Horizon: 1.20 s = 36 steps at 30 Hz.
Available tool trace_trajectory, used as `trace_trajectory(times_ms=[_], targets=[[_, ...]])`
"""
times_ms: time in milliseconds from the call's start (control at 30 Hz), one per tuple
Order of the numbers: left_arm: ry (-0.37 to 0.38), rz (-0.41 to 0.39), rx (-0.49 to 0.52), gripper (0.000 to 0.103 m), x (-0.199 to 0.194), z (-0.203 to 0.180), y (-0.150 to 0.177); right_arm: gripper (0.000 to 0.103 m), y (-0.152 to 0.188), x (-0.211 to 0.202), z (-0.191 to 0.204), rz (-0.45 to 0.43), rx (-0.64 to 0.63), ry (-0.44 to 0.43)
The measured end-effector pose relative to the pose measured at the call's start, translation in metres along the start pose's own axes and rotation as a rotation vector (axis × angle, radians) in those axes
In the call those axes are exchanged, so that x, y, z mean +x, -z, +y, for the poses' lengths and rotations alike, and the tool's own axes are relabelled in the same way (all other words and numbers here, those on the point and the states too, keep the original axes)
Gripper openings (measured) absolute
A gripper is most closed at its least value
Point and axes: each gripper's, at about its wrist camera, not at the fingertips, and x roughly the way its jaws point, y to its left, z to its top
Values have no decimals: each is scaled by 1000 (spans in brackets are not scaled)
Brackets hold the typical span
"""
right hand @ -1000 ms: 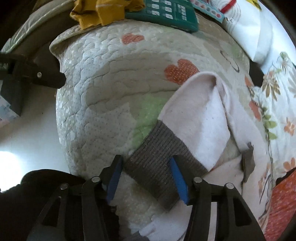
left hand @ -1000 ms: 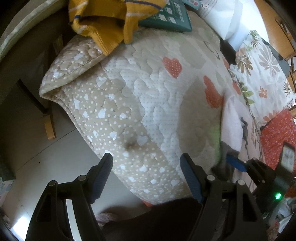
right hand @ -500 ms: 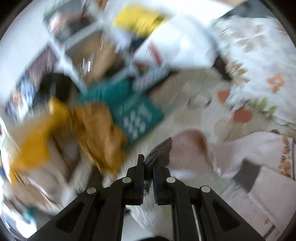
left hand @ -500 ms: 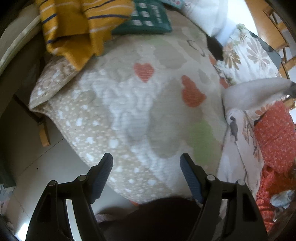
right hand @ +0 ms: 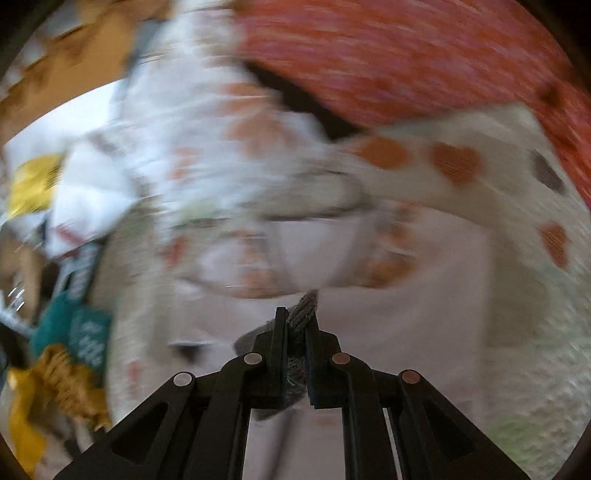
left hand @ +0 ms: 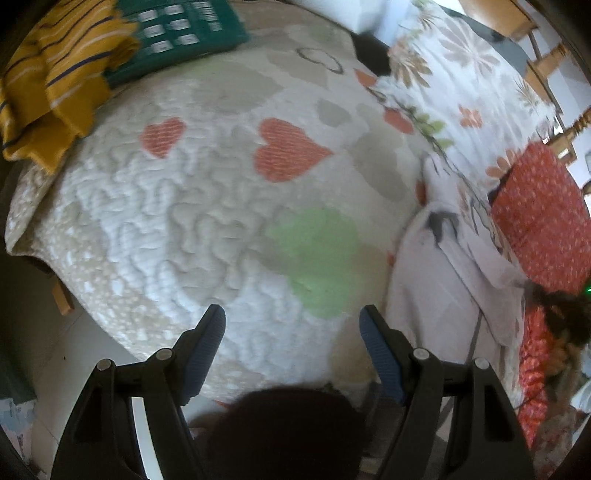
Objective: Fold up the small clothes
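A small white garment (left hand: 439, 280) with grey trim lies bunched at the right side of the heart-patterned quilt (left hand: 192, 206). My left gripper (left hand: 291, 317) hangs open above the quilt's near edge, with nothing between its fingers, left of the garment. In the blurred right wrist view my right gripper (right hand: 297, 321) is shut on the garment's grey ribbed cuff (right hand: 303, 307), and the pale cloth (right hand: 399, 317) spreads beneath and beyond it. The right gripper shows as a dark blur (left hand: 561, 306) at the far right of the left wrist view.
A yellow striped garment (left hand: 48, 85) and a teal patterned item (left hand: 184, 33) lie at the quilt's far left. A floral cover (left hand: 461, 85) and a red dotted cloth (left hand: 539, 214) lie to the right. The floor (left hand: 37, 354) drops off at the quilt's near left edge.
My right gripper closed on the grey cuff and swung fast to the right with it, rolling as it went. The left gripper drifted right along the quilt, still open.
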Motion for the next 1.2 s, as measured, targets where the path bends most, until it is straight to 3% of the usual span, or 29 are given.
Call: trace_trajectory(times_ms=[100,167,300,367,567,833,1000,1200], targets=[[7,4,29,74,-1,-16,2,12,0,16,-51,30,88,87],[9,-1,50,74,-4,-25,4,14,8,10,-76,-5,129,171],[1,-5,85,74,-7,-39,8,17,16,-23,-106,-53,123,212],[8,-5,93,74,-9,-44,10,27,22,-40,-110,-73,107,220],[43,-32,148,74,-35,-66,26,43,54,-86,-105,-104,35,204],[94,-103,291,84,-77,-119,36,54,106,-115,-87,-117,-86,191],[109,-120,292,84,-56,-148,3,58,134,-130,-83,-112,-158,223],[127,-25,253,84,17,-173,-49,59,145,-125,-77,-71,-189,259]])
